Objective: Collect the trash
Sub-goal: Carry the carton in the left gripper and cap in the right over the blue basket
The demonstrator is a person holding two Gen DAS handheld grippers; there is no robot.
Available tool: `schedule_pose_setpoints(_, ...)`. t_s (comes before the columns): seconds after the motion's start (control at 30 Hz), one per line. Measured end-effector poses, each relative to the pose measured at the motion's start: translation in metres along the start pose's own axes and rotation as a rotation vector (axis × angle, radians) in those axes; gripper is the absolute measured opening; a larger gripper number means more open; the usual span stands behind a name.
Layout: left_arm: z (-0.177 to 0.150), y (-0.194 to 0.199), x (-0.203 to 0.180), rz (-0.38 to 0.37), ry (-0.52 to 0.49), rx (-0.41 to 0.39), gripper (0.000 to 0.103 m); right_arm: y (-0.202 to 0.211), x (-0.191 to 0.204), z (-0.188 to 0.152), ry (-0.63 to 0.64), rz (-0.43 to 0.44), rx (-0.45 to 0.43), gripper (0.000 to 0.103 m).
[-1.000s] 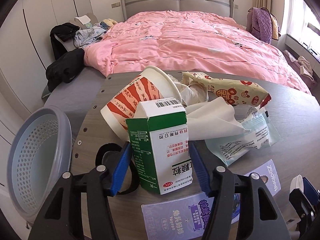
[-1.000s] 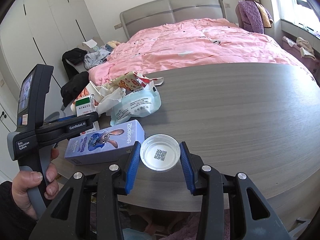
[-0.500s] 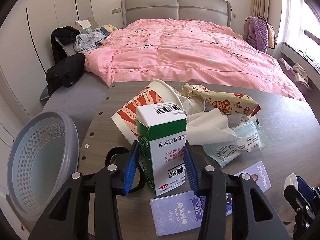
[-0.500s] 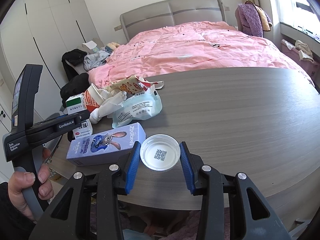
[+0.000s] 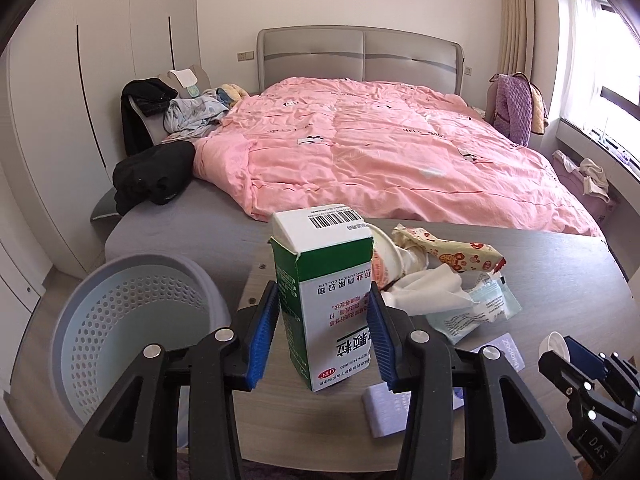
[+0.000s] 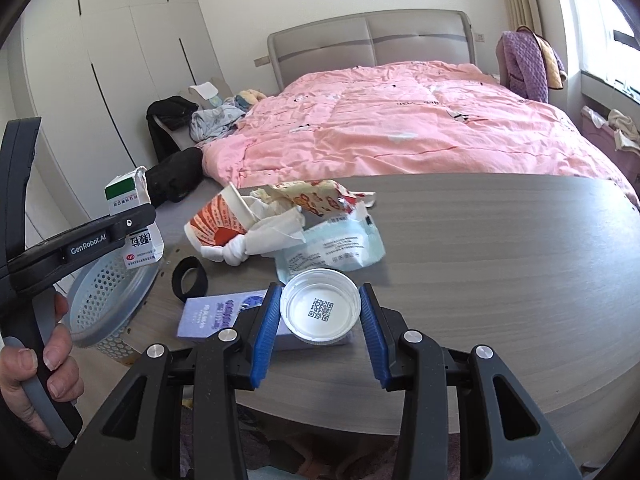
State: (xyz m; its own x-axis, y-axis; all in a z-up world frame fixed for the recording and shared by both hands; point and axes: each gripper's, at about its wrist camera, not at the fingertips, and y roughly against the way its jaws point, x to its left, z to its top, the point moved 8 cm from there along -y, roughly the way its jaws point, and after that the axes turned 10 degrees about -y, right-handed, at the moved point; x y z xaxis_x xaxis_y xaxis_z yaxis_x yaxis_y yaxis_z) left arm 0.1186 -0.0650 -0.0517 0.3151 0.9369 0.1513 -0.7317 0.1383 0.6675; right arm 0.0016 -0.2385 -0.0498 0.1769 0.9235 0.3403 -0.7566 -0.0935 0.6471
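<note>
Above the table's [image 5: 560, 280] left edge I had the left gripper [image 5: 324, 322] clamped on the green-and-white carton [image 5: 324, 280], lifted beside the blue basket [image 5: 120, 320]. My right gripper [image 6: 320, 322] was pinched on the white cap [image 6: 320, 310], held over the purple box [image 6: 216, 314]. I judged the carrying step under way: next, swing left over the basket and let the carton go.

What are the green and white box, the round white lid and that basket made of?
Green and white box: looks like thin printed cardboard, its top flap torn ragged. Round white lid: apparently smooth, slightly glossy moulded plastic with a ridged rim. Basket: seemingly matte grey-blue plastic, perforated with regular holes.
</note>
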Motion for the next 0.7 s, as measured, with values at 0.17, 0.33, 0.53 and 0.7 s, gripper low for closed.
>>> schedule_pose_setpoints(0.17, -0.023, 0.007, 0.049, 0.053, 0.038, 0.023, 0.042, -0.013, 0.05, -0.002, 0.065, 0.076, 0.022, 0.039)
schedule_pose_setpoints(0.33, -0.049, 0.007, 0.1, 0.107, 0.073, 0.065, 0.042, -0.034, 0.11, -0.014, 0.134, 0.168, 0.079, 0.039)
schedule_pose_setpoints(0.53, -0.076, -0.001, 0.147, 0.13, 0.127, 0.116, 0.042, -0.059, 0.177, -0.029, 0.228, 0.25, 0.148, 0.039)
schedule_pose_setpoints(0.7, -0.096, -0.009, 0.175, 0.143, 0.177, 0.157, 0.042, -0.082, 0.218, -0.04, 0.284, 0.282, 0.193, 0.039)
